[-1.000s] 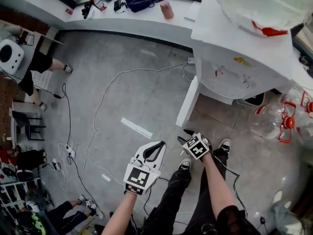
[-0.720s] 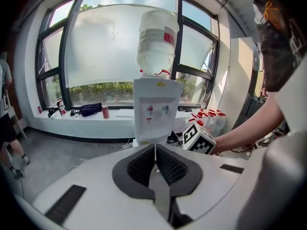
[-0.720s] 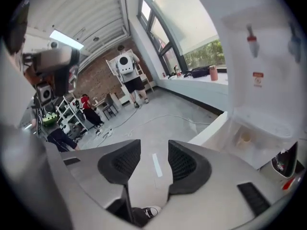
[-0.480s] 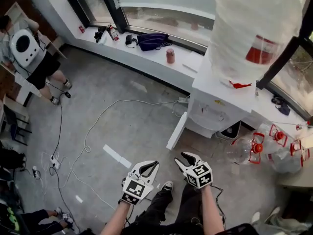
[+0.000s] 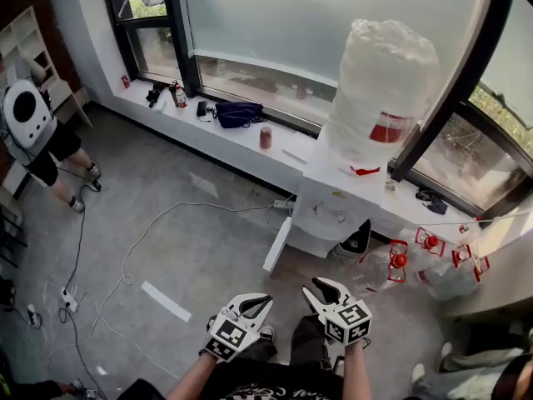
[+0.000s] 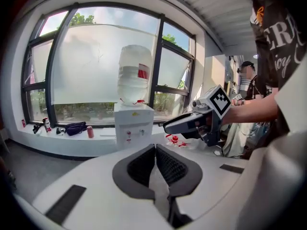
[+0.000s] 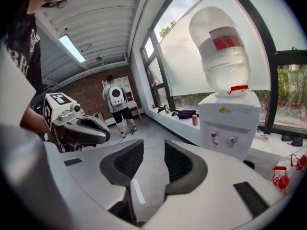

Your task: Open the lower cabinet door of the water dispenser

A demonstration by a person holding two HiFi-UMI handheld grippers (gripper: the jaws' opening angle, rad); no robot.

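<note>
The white water dispenser (image 5: 329,202) stands by the window with a large bottle (image 5: 379,90) on top. Its lower cabinet door (image 5: 276,245) hangs ajar, swung out to the left. Both grippers are held up in the air well short of it, pointing its way. My left gripper (image 5: 254,302) (image 6: 155,150) is shut with nothing between the pads. My right gripper (image 5: 321,288) (image 7: 153,147) has a clear gap between its pads, is empty, and its jaws are closing. The dispenser's (image 6: 133,123) (image 7: 229,128) lower part is hidden behind the jaws in both gripper views.
Cables (image 5: 166,223) trail across the grey floor, and a white strip (image 5: 165,300) lies on it. Empty bottles with red handles (image 5: 416,261) lie right of the dispenser. A dark bag (image 5: 237,113) and red cup (image 5: 266,137) sit on the ledge. A person (image 5: 37,132) stands far left.
Both grippers have risen from near the floor, the right one more. The head view has lifted, so the whole dispenser and bottle show. The right jaws have narrowed. The door stays ajar.
</note>
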